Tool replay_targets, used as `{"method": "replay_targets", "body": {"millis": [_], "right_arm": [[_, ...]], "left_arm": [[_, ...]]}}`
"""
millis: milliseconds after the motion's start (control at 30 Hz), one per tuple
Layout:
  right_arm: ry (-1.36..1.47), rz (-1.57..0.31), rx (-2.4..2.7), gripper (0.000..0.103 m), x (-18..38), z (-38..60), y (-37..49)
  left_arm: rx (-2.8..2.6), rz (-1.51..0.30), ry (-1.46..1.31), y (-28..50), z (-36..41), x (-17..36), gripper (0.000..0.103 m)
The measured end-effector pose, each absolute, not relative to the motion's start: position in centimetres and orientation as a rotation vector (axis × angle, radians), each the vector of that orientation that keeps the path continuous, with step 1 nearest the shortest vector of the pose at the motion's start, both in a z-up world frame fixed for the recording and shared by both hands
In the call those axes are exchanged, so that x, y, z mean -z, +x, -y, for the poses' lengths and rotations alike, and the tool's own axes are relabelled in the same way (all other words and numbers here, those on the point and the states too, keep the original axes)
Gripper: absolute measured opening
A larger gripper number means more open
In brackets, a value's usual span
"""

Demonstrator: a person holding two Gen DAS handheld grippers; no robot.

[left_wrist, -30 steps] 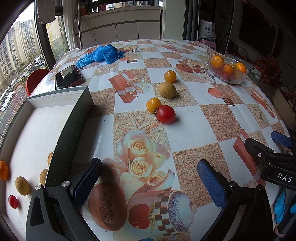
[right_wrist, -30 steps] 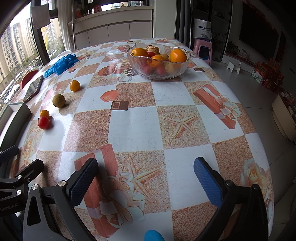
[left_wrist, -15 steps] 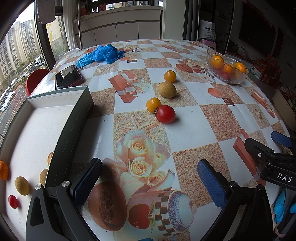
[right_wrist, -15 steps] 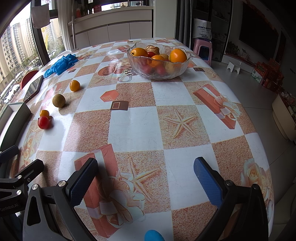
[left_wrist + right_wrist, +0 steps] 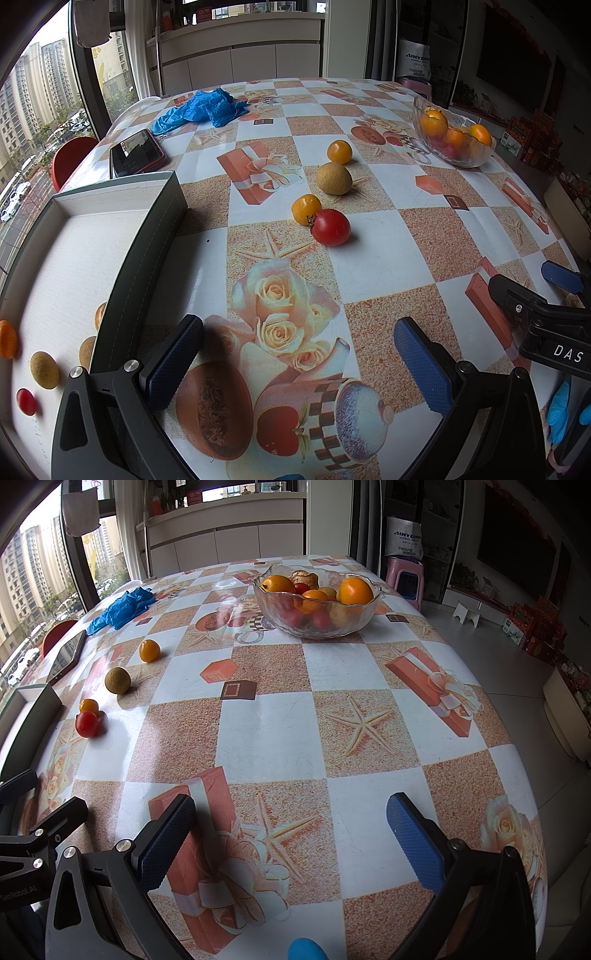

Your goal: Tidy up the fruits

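Hovering low over the patterned tablecloth [image 5: 369, 258], the left gripper [image 5: 295, 354] has both blue-padded fingers spread wide with nothing between them; the right gripper [image 5: 291, 830] likewise gapes empty

Loose fruit sits ahead of the left gripper: a round red tomato [image 5: 330, 227] touching a small yellow-orange tomato [image 5: 306, 209], then a tan-brown round fruit [image 5: 333, 178] and another small orange fruit [image 5: 339, 151] farther off. More fruit lies in the shallow white-lined cardboard box [image 5: 155, 236] on the left, and in the clear glass bowl [image 5: 317, 622] far side, piled with oranges

Likely risks, as a judgement: closing on the red tomato may knock its touching neighbour and send it rolling; round smooth skins could squirt out of the pads or get crushed. Box wall stands between the loose fruit and the box floor, so a low carry may clip it

Around: black phone in red case [image 5: 136, 153] beside the box's far corner, crumpled blue plastic gloves [image 5: 203, 110] beyond, both clear of the reach path. Right gripper's frame shows near the left view's right edge, so the two could collide if both go for the same fruit
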State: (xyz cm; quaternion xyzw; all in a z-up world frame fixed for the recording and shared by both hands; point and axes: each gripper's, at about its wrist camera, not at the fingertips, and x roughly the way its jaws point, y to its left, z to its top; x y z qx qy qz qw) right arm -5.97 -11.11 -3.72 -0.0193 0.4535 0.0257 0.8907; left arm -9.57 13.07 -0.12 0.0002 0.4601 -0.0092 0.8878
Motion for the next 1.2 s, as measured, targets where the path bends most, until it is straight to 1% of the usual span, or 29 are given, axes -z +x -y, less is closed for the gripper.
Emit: {"method": "replay_targets", "body": {"millis": [233,333,533,567,600,633,700,833,867,967,1000,1033,1200], "right_arm": [[-0.040,-0.942,-0.053,0.103,3.7,11.1,-6.0],[-0.040,-0.942,-0.053,0.103,3.7,11.1,-6.0],[-0.040,-0.942,-0.053,0.103,3.7,11.1,-5.9],[-0.040,-0.942,-0.053,0.103,3.7,11.1,-5.9],[-0.040,-0.942,-0.053,0.103,3.7,11.1,-6.0],[-0.040,-0.942,-0.053,0.103,3.7,11.1,-5.9],[-0.040,-0.942,-0.053,0.103,3.7,11.1,-5.9],[-0.040,-0.942,-0.053,0.103,3.7,11.1,-6.0],[-0.040,-0.942,-0.053,0.103,3.7,11.1,-6.0],[-0.041,-0.942,-0.053,0.103,3.7,11.1,-6.0],[-0.040,-0.942,-0.053,0.103,3.7,11.1,-6.0],[-0.041,-0.942,-0.053,0.103,3.7,11.1,-6.0],[-0.041,-0.942,-0.053,0.103,3.7,11.0,-6.0]], "left_arm": [[0.020,-0.960,0.004,-9.5,-13.0,0.1,0.103],[0.029,-1.009,0.006,-8.6,-12.9,-0.1,0.103],[0.042,-0.987,0.005,-5.8,-12.6,-2.2,0.102],[0.039,-0.997,0.005,-5.3,-12.5,-2.2,0.099],[0.039,-1.015,0.000,-4.9,-12.4,-2.1,0.087],[0.042,-1.043,-0.010,-4.4,-12.4,-1.7,0.077],[0.025,-1.077,-0.048,-3.7,-12.6,-1.2,0.075],[0.018,-1.068,-0.087,-3.1,-12.4,-1.3,0.075],[0.017,-1.070,-0.097,-2.9,-12.4,-1.3,0.072],[-0.004,-1.060,-0.075,-2.9,-12.2,-1.3,0.052],[-0.001,-1.055,-0.069,-3.0,-12.2,-1.3,0.038],[0.001,-1.051,-0.073,-3.1,-12.4,-1.3,0.029],[0.017,-1.045,-0.121,-3.5,-13.4,-1.5,0.028]]}}
